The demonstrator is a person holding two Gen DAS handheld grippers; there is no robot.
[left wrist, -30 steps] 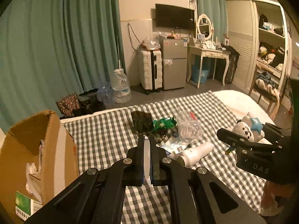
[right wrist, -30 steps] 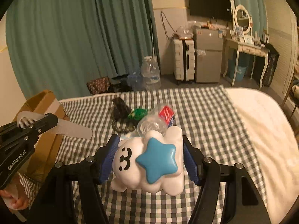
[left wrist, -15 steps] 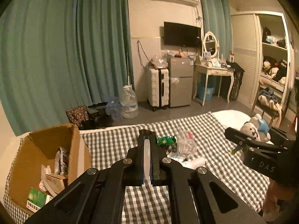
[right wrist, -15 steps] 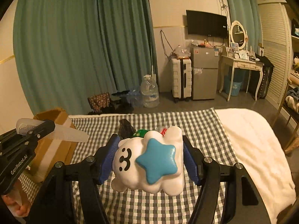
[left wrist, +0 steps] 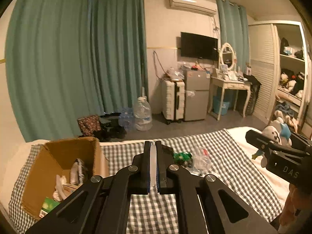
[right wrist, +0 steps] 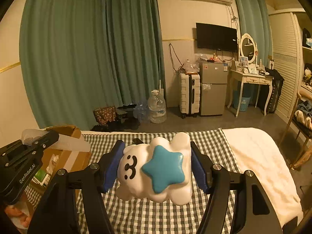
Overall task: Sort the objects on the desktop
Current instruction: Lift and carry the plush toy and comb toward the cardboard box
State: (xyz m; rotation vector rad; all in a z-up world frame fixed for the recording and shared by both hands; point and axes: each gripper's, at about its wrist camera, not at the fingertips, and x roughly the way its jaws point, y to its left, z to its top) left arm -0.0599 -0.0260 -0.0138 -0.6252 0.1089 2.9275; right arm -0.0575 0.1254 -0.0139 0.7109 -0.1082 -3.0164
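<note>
both lifted clear of the checked bedspread since a second ago; left gripper clenched on a translucent white plastic comb, right gripper grasping a white cloud-shaped toy with a blue star; open brown cardboard box now below left, likely drop next

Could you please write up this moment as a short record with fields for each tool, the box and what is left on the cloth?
left tool: shut on a white comb, held edge-on
right tool: shut on a white cloud toy with a blue star
cardboard box: open, on the checked cloth's left end, already holding several items
checked cloth: green packet and clear plastic bag lie mid-cloth
</note>
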